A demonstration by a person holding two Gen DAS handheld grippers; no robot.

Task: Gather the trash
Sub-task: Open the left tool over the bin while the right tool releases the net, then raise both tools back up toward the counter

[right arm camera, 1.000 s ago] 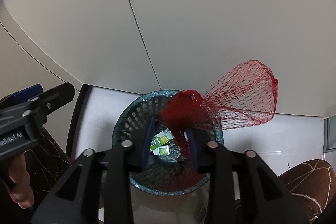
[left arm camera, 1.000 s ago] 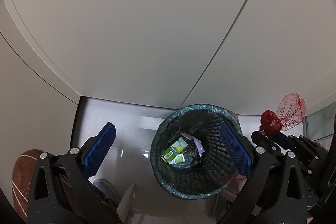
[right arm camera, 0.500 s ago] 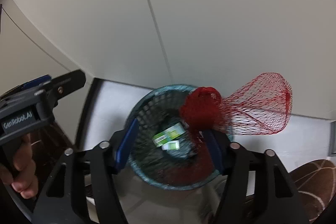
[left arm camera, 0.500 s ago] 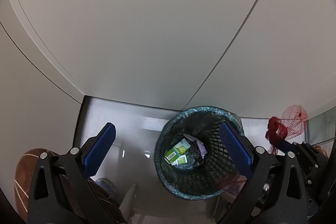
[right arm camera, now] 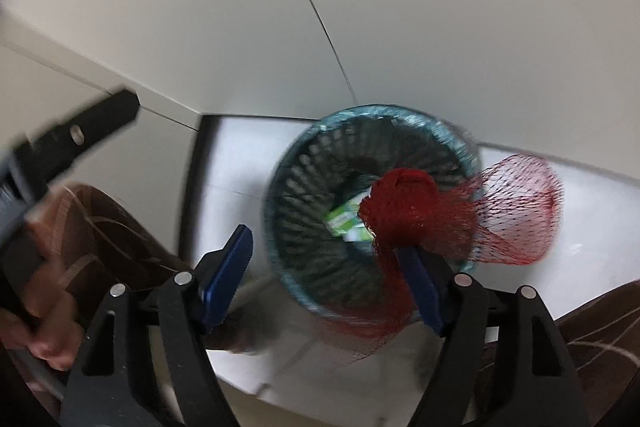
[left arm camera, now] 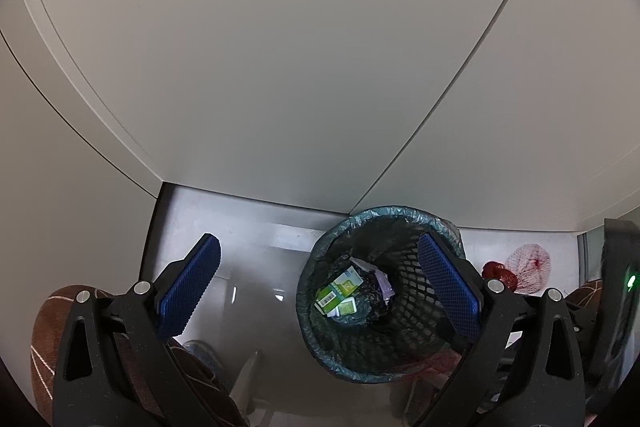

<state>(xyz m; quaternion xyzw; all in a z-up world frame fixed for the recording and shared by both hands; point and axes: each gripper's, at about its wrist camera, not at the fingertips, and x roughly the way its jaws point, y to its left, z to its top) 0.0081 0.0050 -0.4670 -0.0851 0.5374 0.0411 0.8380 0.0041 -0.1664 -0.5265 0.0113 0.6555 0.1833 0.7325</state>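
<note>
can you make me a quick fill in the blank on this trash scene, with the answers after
1. The net bag draped on the right gripper is ____ in colour.
2. The bin is lined with a ____ plastic bag.
3. Nothing sits between the ____ gripper's open jaws.
4. The cartons in the bin are white and ____.

Answers: red; green; left; green

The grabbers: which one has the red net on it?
The right gripper. The red net bag drapes over one blue finger above the bin as its jaws open. The left gripper is bare.
</note>
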